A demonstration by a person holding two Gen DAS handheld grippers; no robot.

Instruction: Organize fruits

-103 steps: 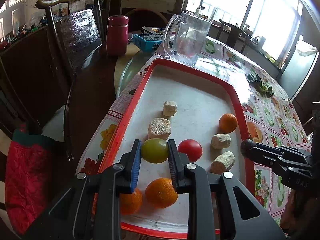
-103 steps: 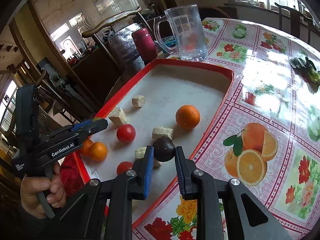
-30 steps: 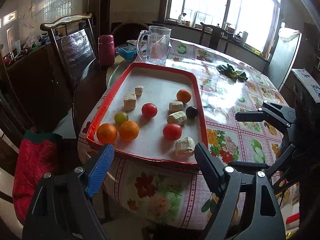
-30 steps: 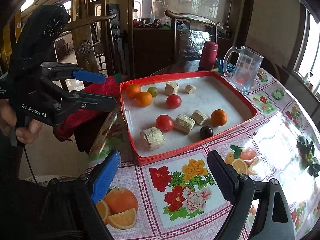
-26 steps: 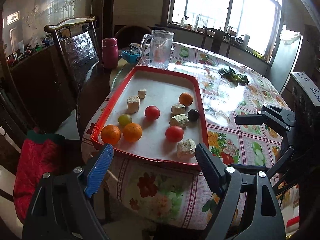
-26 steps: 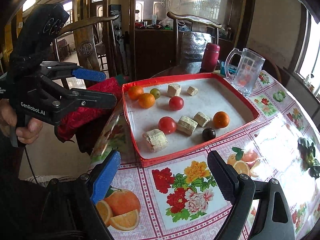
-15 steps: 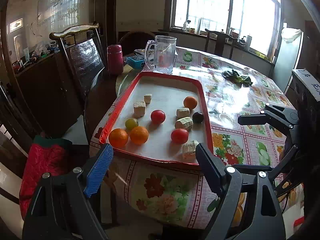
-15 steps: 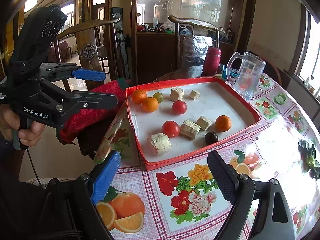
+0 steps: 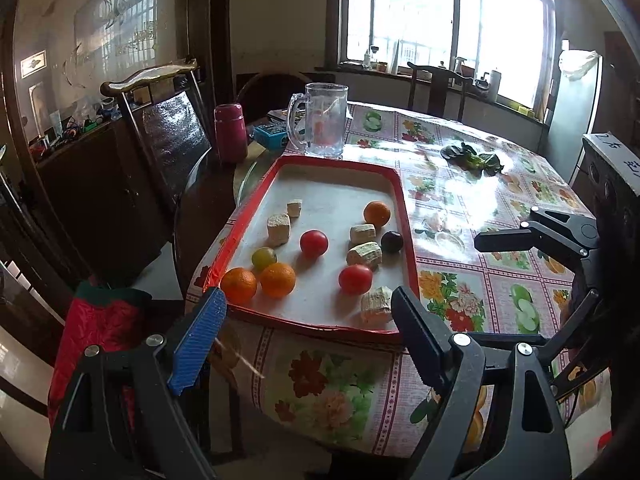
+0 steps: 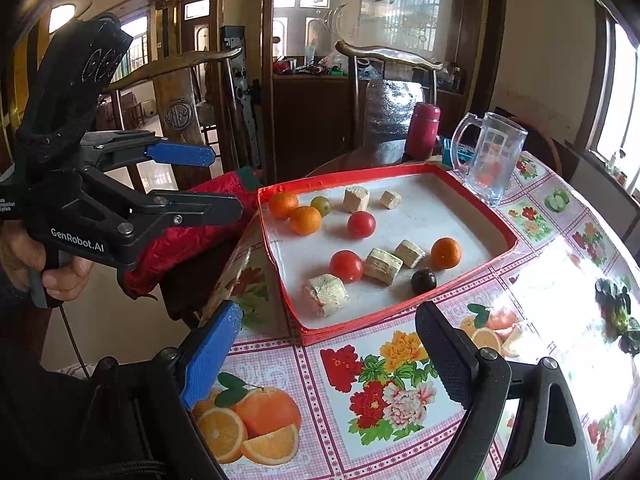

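Red tray [image 9: 248, 220] of fruit on the counter [image 9: 480, 200], both grippers held back and empty.
Left gripper [image 9: 308, 336] and right gripper [image 10: 328, 344] gape wide short of the counter's near edge; the right's jaws have just been opening, nothing between them. 2 oranges [image 9: 258, 282] touch at the tray's near-left corner beside a green fruit [image 9: 264, 257]; 2 tomatoes [image 9: 355, 279], 1 orange [image 9: 377, 213] and a dark plum [image 9: 392, 241] lie scattered among pale blocks [image 9: 364, 255].

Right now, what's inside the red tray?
The red tray holds three oranges, two tomatoes, a green fruit, a dark plum and five beige blocks. Nothing covers them; the tray's underside is hidden.
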